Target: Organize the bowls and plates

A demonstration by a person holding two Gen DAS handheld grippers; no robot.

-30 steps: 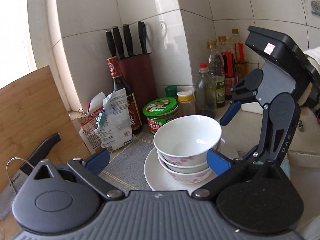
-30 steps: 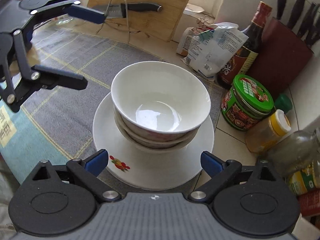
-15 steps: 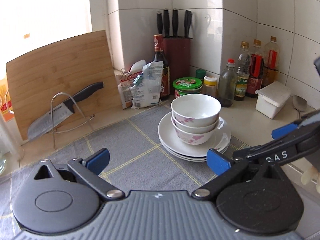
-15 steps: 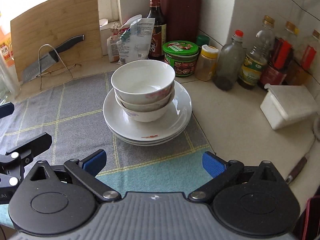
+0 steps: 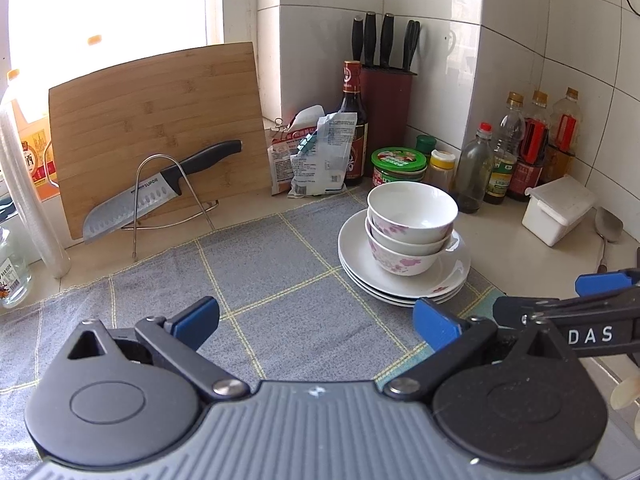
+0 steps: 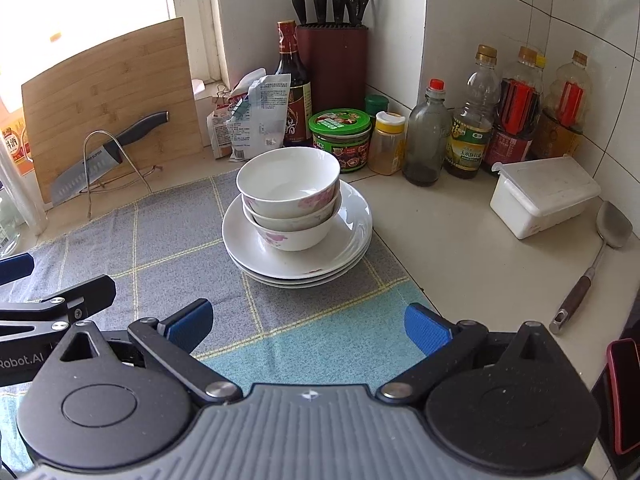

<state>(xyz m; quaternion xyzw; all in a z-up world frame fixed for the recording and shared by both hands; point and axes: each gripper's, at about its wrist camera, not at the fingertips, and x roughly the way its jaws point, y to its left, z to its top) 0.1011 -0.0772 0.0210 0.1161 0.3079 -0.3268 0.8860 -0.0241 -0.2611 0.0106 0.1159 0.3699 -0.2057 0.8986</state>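
Ahead of the left gripper (image 5: 316, 320) and right gripper (image 6: 307, 322), both spread apart and empty, three nested bowls (image 6: 290, 196) sit on stacked plates (image 6: 352, 236).

Both wrist views face the stacked bowls (image 5: 412, 220), side by side

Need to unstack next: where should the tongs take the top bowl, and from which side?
Grip the top bowl by its rim, one finger inside and one outside, coming from above on the near side. It sits upright, nested in the bowls below, so its lower wall is hidden; jars crowd the far side. Right tongs look closest.
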